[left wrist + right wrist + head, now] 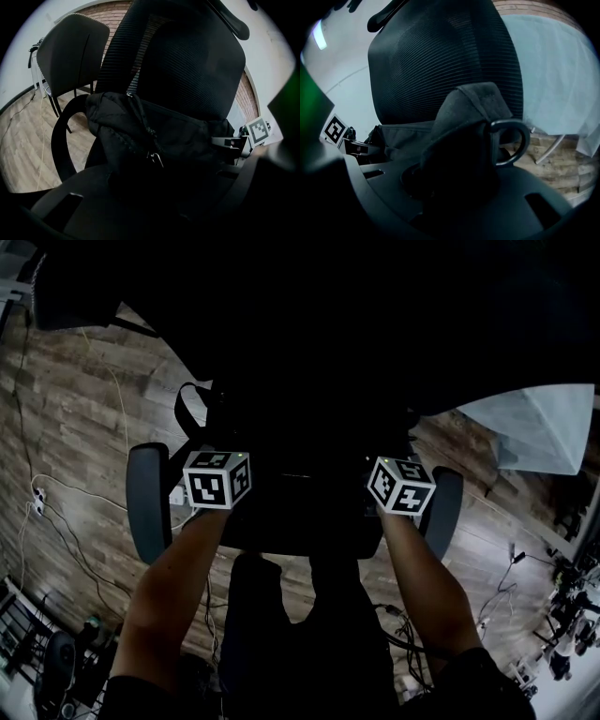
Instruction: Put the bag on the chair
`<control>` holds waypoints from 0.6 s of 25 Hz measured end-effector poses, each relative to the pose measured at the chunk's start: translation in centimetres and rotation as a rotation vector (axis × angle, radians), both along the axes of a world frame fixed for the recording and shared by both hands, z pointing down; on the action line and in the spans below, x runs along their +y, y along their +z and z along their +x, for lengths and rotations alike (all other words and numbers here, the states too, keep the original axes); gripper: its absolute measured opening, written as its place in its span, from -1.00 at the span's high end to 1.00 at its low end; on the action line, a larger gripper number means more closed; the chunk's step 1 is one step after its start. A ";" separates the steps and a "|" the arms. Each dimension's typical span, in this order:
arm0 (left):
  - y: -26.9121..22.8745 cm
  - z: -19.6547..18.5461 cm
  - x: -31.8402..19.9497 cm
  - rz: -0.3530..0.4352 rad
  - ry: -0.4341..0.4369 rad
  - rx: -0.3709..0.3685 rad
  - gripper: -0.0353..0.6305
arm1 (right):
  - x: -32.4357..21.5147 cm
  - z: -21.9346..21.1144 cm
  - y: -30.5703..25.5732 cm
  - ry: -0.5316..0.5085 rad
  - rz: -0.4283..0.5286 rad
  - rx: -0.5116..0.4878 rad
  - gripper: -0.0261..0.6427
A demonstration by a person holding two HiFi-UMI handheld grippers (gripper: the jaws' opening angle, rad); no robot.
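Note:
A black bag (159, 136) rests on the seat of a black office chair, leaning against its mesh backrest (192, 70). In the left gripper view a zipper pull (156, 158) hangs on the bag's front, and the bag's lower part runs into the dark at my left gripper (150, 201). In the right gripper view a fold of the bag's strap (471, 117) with a D-ring (512, 141) rises from my right gripper (454, 187), which pinches the fabric. In the head view the marker cubes (217, 479) (401, 486) sit either side of the dark bag.
The chair's armrests (148, 501) (443, 512) stand just outside my two hands. A second dark chair (70, 51) stands behind on the left. A white draped sheet (539, 427) lies to the right. Cables (56, 521) trail over the wooden floor.

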State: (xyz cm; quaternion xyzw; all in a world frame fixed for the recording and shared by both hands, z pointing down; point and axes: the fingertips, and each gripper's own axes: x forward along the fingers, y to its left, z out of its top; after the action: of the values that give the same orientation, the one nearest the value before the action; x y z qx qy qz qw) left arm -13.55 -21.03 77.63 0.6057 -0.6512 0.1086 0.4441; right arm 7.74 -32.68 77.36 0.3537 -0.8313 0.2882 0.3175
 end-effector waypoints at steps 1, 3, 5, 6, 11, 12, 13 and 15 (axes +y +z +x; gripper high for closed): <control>0.2 -0.1 -0.1 -0.003 -0.002 -0.001 0.69 | -0.1 0.0 0.3 0.006 -0.008 0.002 0.61; 0.5 -0.1 -0.3 -0.005 -0.005 -0.003 0.69 | -0.3 0.0 0.7 0.015 -0.021 0.008 0.60; 0.6 -0.3 -0.2 -0.010 0.001 -0.010 0.68 | -0.2 -0.1 1.1 0.008 -0.030 0.018 0.59; 0.8 -0.3 -0.1 -0.021 0.005 -0.012 0.68 | -0.1 -0.1 1.5 0.002 -0.037 0.025 0.59; 1.9 -0.2 -0.7 -0.060 -0.002 -0.038 0.66 | -0.4 0.3 3.1 0.005 -0.047 0.069 0.57; 2.0 -0.2 -0.8 -0.059 -0.005 -0.041 0.66 | -0.6 0.3 3.4 0.005 -0.047 0.074 0.56; 2.0 -0.3 -0.8 -0.055 -0.007 -0.041 0.66 | -0.7 0.2 3.6 0.002 -0.049 0.075 0.56; 2.2 -0.4 -0.8 -0.048 -0.011 -0.039 0.66 | -0.8 0.2 3.9 -0.004 -0.055 0.074 0.54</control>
State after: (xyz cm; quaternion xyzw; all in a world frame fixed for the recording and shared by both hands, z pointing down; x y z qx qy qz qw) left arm -13.91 -21.85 79.83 0.5891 -0.6602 0.1333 0.4465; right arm 7.91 -33.44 81.30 0.3539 -0.8114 0.2968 0.3582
